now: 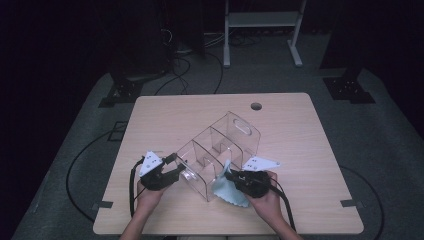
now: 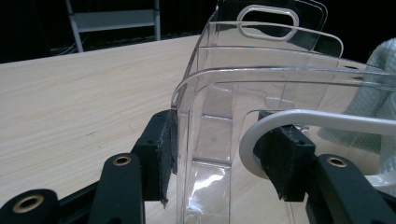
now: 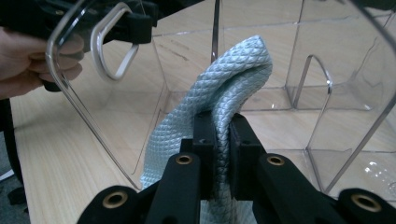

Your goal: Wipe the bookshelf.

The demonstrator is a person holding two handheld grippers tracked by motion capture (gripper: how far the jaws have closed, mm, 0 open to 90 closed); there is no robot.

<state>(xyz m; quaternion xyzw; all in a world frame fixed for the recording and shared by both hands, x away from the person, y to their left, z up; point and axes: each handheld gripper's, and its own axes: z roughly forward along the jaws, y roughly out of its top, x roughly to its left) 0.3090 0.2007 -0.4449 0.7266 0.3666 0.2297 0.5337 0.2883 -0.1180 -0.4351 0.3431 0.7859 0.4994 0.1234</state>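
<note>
Nearest the table's front edge, the right gripper (image 1: 231,175) has its jaws pinched tight on a folded light-blue cloth (image 3: 219,100), held against the clear compartmented organizer (image 1: 220,150). Beside it, the left gripper (image 1: 175,164) clamps the organizer's near end wall, one pad outside, one inside. Farther back, the wooden table (image 1: 290,120) shows a cable hole (image 1: 256,106).

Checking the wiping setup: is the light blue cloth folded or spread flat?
Folded. The cloth is doubled over and pinched between the right gripper jaws, its bend poking up beside the clear organizer.
</note>
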